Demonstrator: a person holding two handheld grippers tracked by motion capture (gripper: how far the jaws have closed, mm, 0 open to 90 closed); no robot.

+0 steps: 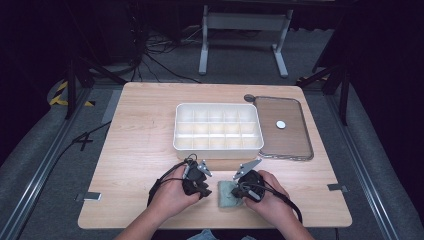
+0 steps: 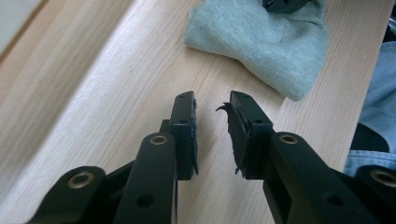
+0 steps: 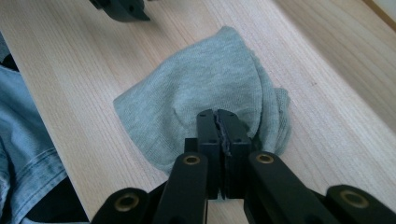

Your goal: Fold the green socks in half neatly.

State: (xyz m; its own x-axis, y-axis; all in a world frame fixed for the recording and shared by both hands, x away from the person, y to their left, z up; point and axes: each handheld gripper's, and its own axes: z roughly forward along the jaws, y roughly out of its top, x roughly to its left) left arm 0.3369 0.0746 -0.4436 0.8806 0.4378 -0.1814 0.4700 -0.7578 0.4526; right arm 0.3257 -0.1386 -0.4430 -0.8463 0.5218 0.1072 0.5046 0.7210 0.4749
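Both hands sit at the counter's (image 1: 135, 150) near edge. Right gripper (image 3: 217, 115) (jaws pressed together) is pinching the grey sock (image 3: 205, 98), which lies on the wood between the hands. Left gripper (image 2: 212, 100) points along the counter just beside the sock, jaws narrowly apart with nothing between them. Farther back stands a white divided box (image 1: 218, 128).
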